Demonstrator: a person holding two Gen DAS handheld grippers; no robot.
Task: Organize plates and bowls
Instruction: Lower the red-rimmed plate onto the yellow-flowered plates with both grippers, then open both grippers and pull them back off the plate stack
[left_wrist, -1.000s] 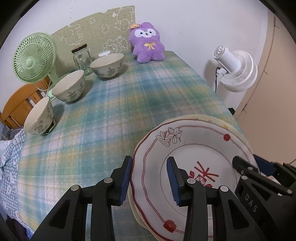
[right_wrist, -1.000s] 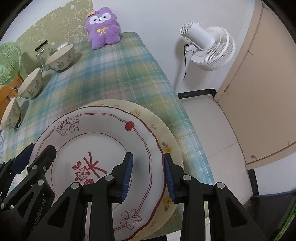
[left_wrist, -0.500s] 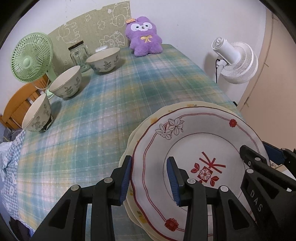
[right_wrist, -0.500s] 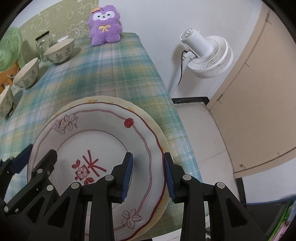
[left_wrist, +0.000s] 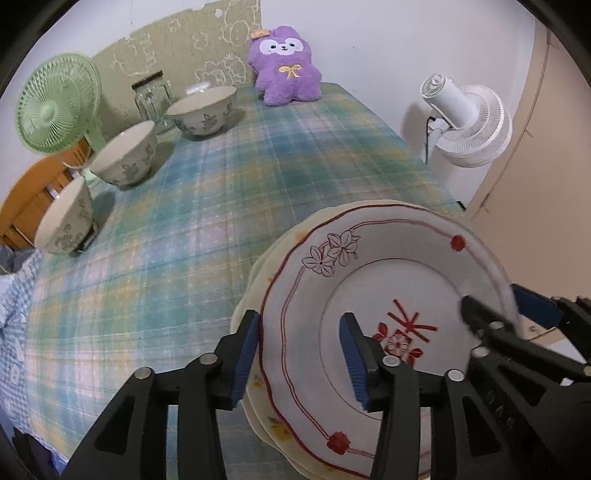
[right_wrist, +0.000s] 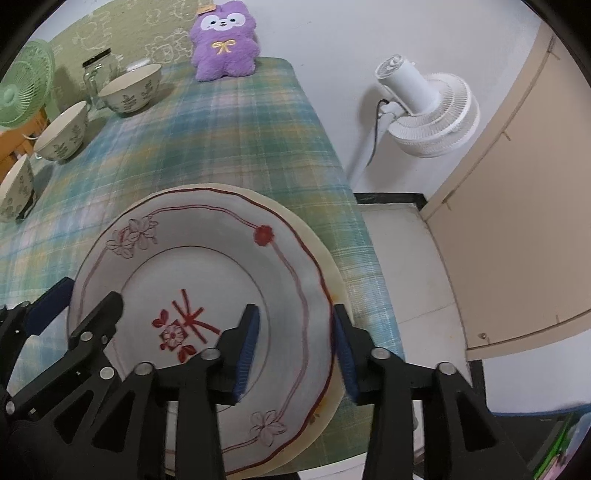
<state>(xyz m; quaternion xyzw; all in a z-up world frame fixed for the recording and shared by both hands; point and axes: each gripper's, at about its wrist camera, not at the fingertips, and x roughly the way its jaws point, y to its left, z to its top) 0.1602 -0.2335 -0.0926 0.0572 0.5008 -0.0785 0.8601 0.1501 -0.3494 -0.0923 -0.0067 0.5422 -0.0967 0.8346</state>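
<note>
A white plate with red flower trim (left_wrist: 388, 284) (right_wrist: 207, 266) lies on a cream plate (left_wrist: 258, 280) (right_wrist: 325, 258), stacked. My left gripper (left_wrist: 299, 354) is shut on the stack's left rim, one finger above and one below. My right gripper (right_wrist: 295, 345) is shut on the right rim the same way. The stack is lifted above the plaid tablecloth (left_wrist: 221, 192) near the table's front right corner. Three patterned bowls (left_wrist: 201, 110) (left_wrist: 123, 153) (left_wrist: 64, 218) stand in a row at the far left.
A purple plush toy (left_wrist: 286, 66) sits at the table's far end. A glass jar (left_wrist: 149, 98) and a green fan (left_wrist: 57, 107) stand behind the bowls. A white fan (right_wrist: 424, 107) stands on the floor right of the table, beside a beige door (right_wrist: 517, 203).
Both grippers have risen with the plate stack, which now sits higher above the tablecloth and tilts slightly. The grip has not changed.
</note>
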